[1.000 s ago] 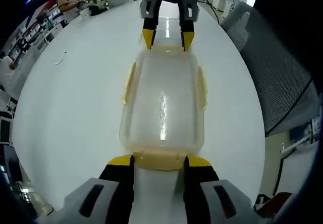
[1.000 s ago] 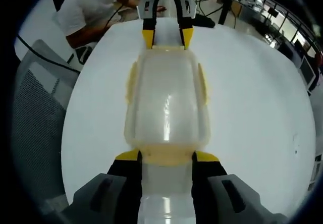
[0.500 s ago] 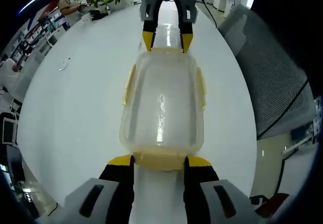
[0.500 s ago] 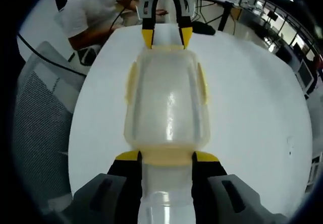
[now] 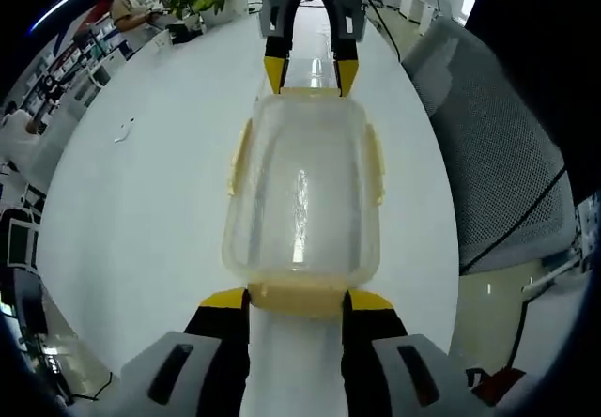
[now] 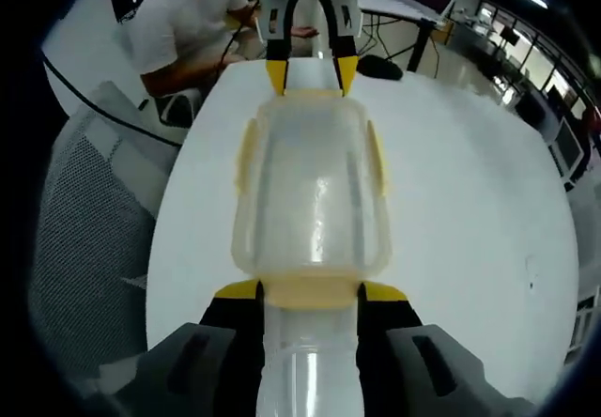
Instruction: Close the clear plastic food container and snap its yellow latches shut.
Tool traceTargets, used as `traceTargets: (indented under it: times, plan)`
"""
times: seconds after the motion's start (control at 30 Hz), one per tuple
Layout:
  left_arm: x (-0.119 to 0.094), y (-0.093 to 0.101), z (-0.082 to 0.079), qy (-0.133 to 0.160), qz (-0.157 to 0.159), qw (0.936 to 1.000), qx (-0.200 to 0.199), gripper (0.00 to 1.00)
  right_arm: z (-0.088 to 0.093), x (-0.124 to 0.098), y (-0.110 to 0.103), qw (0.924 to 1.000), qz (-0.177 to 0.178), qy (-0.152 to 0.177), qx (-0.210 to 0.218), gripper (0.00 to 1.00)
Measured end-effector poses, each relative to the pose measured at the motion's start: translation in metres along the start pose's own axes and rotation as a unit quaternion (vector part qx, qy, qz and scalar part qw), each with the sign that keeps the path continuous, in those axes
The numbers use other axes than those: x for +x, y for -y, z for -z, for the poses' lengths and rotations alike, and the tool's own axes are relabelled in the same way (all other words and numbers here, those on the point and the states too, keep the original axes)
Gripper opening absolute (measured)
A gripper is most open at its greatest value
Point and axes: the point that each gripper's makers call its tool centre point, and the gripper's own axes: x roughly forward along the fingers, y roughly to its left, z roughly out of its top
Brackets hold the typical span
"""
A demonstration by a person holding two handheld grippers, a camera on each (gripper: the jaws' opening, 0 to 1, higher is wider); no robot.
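lid's on the clear food container (image 5: 302, 196), held up over the white desk (image 5: 141, 210) btwn my left tongs (image 5: 296, 297) & right tongs (image 6: 311, 290), each narrowed on an end latch (image 5: 297, 299). side latches look down; can't confirm clicked. vs earlier: container same, bg shifted.

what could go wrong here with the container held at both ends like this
1. Each gripper straddles only an end latch: the left gripper at the near yellow latch, the right gripper at the opposite one. If either slips, the clear container may tip or drop.
2. The side latches look flared outward, so the lid might not be fully sealed.
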Motion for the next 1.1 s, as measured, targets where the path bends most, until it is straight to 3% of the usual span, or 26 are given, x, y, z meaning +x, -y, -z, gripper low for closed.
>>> traceTargets:
  times: [0.53, 1.1]
  plan:
    - [-0.008, 0.001, -0.031, 0.013, -0.004, 0.9999, -0.003, 0.32, 0.015, -0.032, -0.001, 1.0000, -0.003, 0.004, -0.005, 0.34]
    - [-0.001, -0.004, -0.077, 0.023, -0.001, 0.9997, 0.004, 0.31, 0.051, -0.065, 0.002, 1.0000, -0.003, -0.005, 0.003, 0.34]
